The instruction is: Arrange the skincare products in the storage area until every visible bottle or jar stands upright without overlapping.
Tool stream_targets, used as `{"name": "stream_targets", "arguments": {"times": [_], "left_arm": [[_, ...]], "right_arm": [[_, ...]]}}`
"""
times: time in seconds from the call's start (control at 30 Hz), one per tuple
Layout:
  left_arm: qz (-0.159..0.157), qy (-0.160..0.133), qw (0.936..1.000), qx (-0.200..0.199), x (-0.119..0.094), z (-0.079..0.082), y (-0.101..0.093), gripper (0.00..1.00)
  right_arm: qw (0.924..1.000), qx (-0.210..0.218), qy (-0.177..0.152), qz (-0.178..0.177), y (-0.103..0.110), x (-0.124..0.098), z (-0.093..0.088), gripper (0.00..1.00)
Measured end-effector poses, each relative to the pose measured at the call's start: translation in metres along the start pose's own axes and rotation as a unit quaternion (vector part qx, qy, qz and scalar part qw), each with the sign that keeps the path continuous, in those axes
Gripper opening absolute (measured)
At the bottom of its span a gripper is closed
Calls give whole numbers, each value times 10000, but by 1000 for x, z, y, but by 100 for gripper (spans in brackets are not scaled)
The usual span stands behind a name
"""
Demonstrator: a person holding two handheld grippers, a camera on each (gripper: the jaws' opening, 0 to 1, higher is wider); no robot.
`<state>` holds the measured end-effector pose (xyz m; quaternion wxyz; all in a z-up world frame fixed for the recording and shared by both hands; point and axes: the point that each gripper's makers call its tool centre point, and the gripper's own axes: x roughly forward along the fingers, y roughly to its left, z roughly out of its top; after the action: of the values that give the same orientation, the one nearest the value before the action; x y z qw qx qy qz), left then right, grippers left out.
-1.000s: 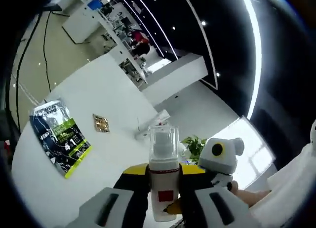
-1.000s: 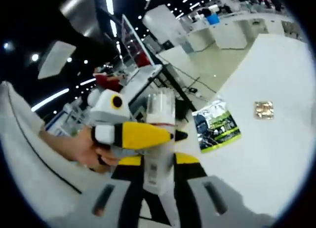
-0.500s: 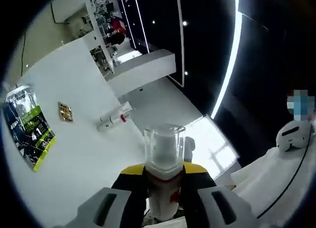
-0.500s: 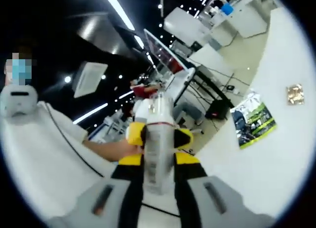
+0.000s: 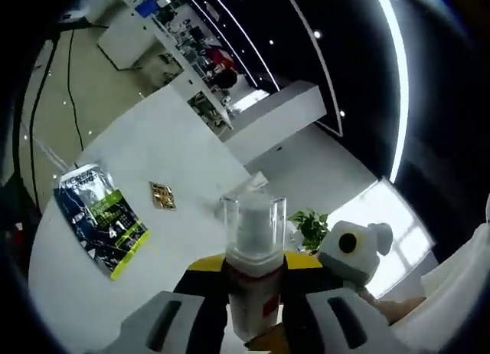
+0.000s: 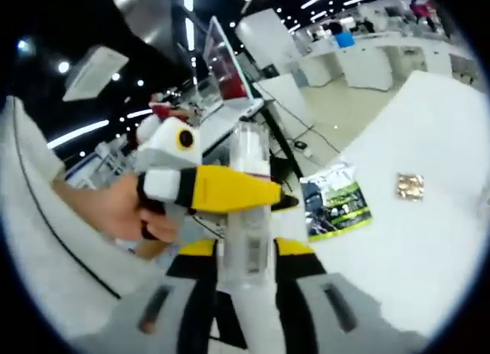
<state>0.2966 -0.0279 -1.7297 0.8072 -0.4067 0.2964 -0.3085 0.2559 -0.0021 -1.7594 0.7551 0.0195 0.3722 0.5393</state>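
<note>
A white pump bottle [image 5: 253,239] with a clear cap and a red label stands upright between the jaws of my left gripper [image 5: 253,271], which is shut on its body. In the right gripper view the same bottle [image 6: 249,151] rises between the jaws of my right gripper [image 6: 246,250], also shut on it. The left gripper [image 6: 230,189] crosses in front of the bottle there, with its yellow jaw against it and a person's hand [image 6: 115,212] behind it. Part of my right gripper [image 5: 341,281] shows low on the right. The bottle is held above the white table [image 5: 153,139].
On the table lie a dark and green printed pouch [image 5: 99,216] [image 6: 337,201] and a small gold packet [image 5: 162,195] [image 6: 409,185]. A white tube [image 5: 246,184] lies behind the cap. A green plant [image 5: 310,227] stands beyond the table. A white sleeve [image 6: 46,239] fills the left.
Both views have swung back down toward the table after tilting up half a second ago. The bottle has stayed gripped between both pairs of jaws throughout.
</note>
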Motion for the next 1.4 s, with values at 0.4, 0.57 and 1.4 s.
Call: {"name": "stream_targets", "arguments": {"times": [0.4,0.57,1.4], "left_arm": [[654,235,9965,468,10,-10,5,25],[383,271,9989,56,9,-15,3,26],[-953,570,9885,1028,-5,-16,-21,21]], "right_arm": [[9933,-594,185,-978,-14,0,-5,25],[9986,-20,24,-522,-13,-7,-5,22],[9884,627,-1173,728,1,-28,20,42]]}}
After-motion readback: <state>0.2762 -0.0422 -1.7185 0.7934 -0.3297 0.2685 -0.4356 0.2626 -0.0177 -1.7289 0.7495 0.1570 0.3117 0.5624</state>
